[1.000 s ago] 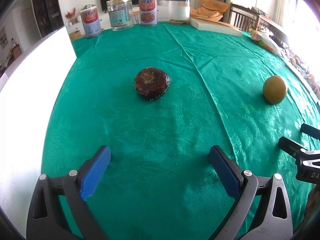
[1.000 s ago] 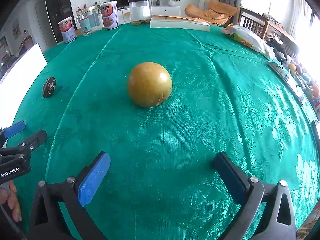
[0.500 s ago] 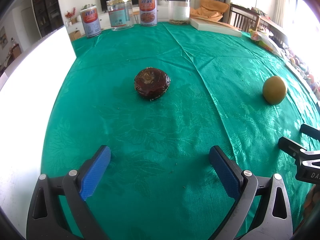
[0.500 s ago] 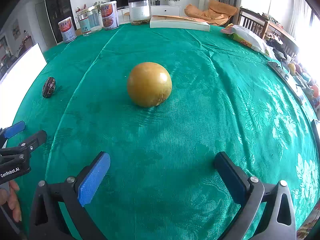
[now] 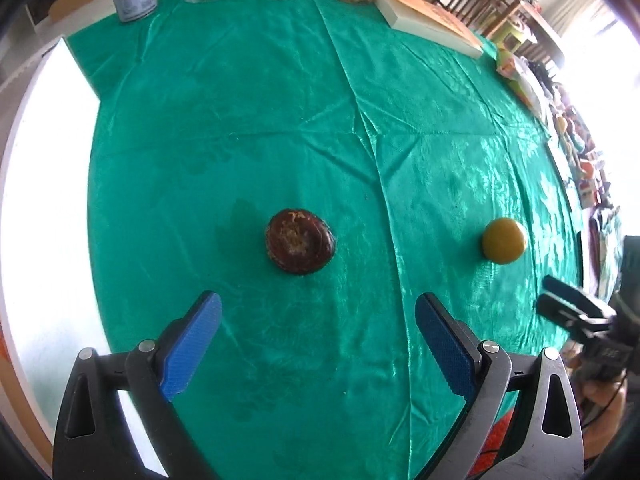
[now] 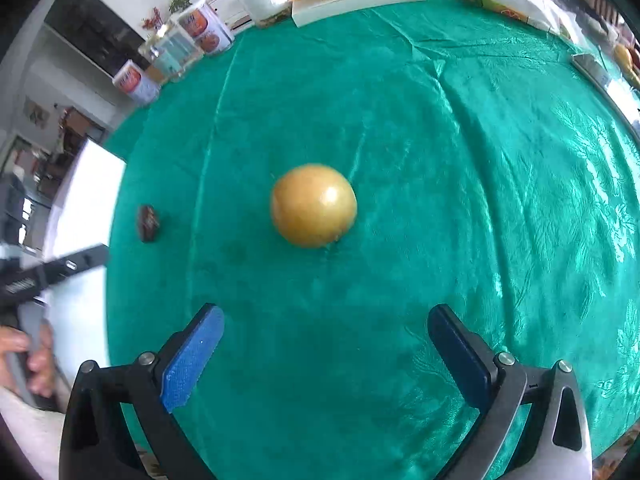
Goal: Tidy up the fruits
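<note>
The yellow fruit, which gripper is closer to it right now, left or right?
Right. The right gripper faces the yellow fruit directly, open, fruit just ahead of its fingertips. The left gripper sits off to the side, lined up with the dark brown fruit.

Right gripper (image 6: pixel 320 344) jaws wide apart, yellow round fruit (image 6: pixel 313 205) ahead on green tablecloth (image 6: pixel 460 160); small dark fruit (image 6: pixel 148 223) left, blurred.

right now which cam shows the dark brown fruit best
The left wrist view: the dark brown fruit sits central and sharp, just ahead of the open left gripper. In the right wrist view it is small and blurred at the far left.
</note>
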`<state>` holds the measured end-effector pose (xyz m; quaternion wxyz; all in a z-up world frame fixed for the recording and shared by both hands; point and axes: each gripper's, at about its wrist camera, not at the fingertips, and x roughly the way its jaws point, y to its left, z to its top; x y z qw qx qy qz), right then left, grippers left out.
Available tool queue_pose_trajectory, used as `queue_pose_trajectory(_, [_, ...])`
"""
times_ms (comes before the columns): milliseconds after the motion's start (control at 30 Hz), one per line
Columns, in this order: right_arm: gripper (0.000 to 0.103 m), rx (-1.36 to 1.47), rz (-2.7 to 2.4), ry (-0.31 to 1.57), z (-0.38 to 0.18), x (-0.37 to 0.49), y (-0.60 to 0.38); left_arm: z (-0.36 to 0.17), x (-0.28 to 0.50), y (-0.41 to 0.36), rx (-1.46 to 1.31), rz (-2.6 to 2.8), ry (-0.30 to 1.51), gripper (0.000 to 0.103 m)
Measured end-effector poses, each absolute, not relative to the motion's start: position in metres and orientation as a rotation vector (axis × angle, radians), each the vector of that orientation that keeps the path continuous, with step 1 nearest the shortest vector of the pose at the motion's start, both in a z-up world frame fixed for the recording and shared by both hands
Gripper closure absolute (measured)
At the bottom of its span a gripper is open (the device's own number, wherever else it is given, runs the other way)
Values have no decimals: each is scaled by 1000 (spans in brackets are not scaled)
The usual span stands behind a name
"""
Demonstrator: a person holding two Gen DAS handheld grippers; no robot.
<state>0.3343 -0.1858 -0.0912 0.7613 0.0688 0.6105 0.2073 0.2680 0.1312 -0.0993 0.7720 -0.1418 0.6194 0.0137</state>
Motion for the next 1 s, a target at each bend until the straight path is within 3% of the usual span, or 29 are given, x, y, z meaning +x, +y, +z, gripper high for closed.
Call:
queue_pose_trajectory(133, [1,88,412,1390,-72,364,-175,-111,286,132,-272,98,1377,5])
queue_pose_trajectory(433, [7,17,419,1458,-92,378,-136,-136,294,129,-283,119,1376,6])
queue_pose_trajectory(633, [22,-1,379,1501,-121,387,-123,-132,293,127,-243,117,1339,7])
queue_pose_trajectory(700, [32,-5,368,1511,-127,389,-123,-131,294,129,-241,125,1328,8])
queue_pose_trajectory(733, [41,-12,360,1512,-128,390,-123,-131,294,130,-241,123,1325,12])
queue_pose_trajectory(767, [50,-27,354,1510,-130,390,-122,-133,296,129,-242,117,1326,38])
queue_pose_trajectory(800, [52,-34,357,1507,-130,390,-122,-136,297,130,-247,113,1339,58])
queue_pose_trajectory(1000, [52,-20,358,1483,-124,382,-131,-131,292,131,-285,108,1315,58])
